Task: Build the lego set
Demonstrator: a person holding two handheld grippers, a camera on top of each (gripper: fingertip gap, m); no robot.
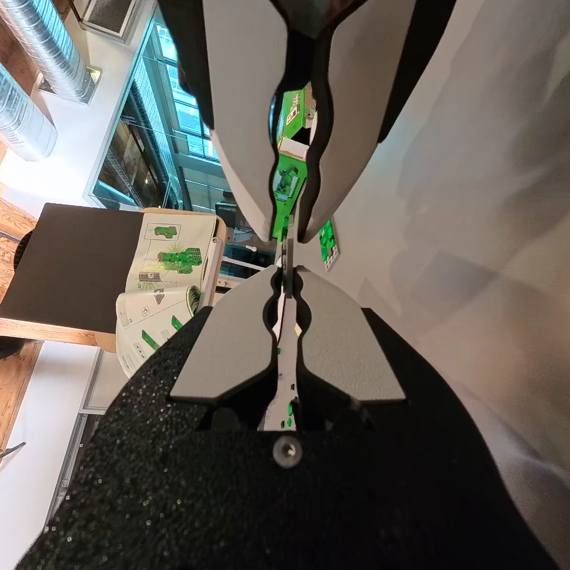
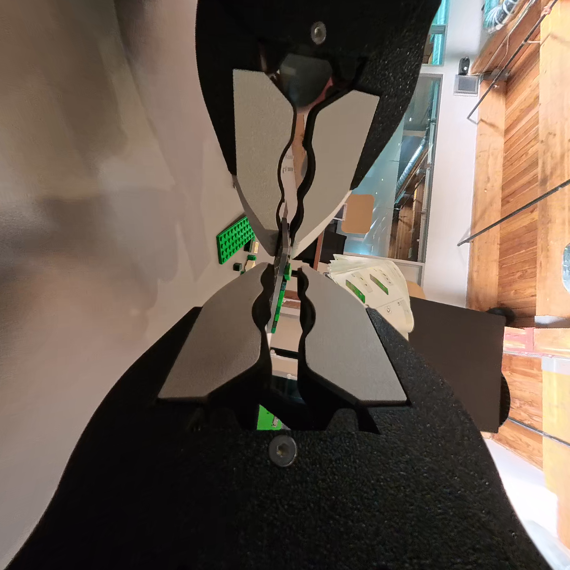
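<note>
Pale grey surface (image 1: 462, 216) fills one side of both wrist views, and behind it stand glass walls, silver ducts and wooden boards.

THINGS: The left hand-held gripper (image 1: 285, 271) is clenched on a thin grey toy-brick plate with small green bricks on one face (image 1: 289, 265), seen edge-on. Both its grey fingers (image 1: 246, 308) press on the edge of this plate. The right hand-held gripper (image 2: 283, 271) faces the left one, tip to tip, and the same plate (image 2: 279, 296) stands between its fingers. Its left finger (image 2: 234, 317) lies against the dark back of the plate, while a clear gap shows between the green bricks and the other finger, so this gripper is released (it does not pinch the plate). The plate is therefore up in the air, between the two grippers, above the surface.

On the surface, near the grippers, lies a flat bright green studded baseplate (image 2: 236, 240), and just beside it some small loose dark green and tan bricks (image 2: 243, 262). Another grey plate partly covered with green tiles (image 1: 330, 243) lies apart on the surface. A green cardboard box (image 1: 290, 172) shows behind the far gripper. An open paper instruction booklet with curled pages (image 1: 172, 253) lies at the edge, beside a black rectangular board (image 1: 71, 265).
</note>
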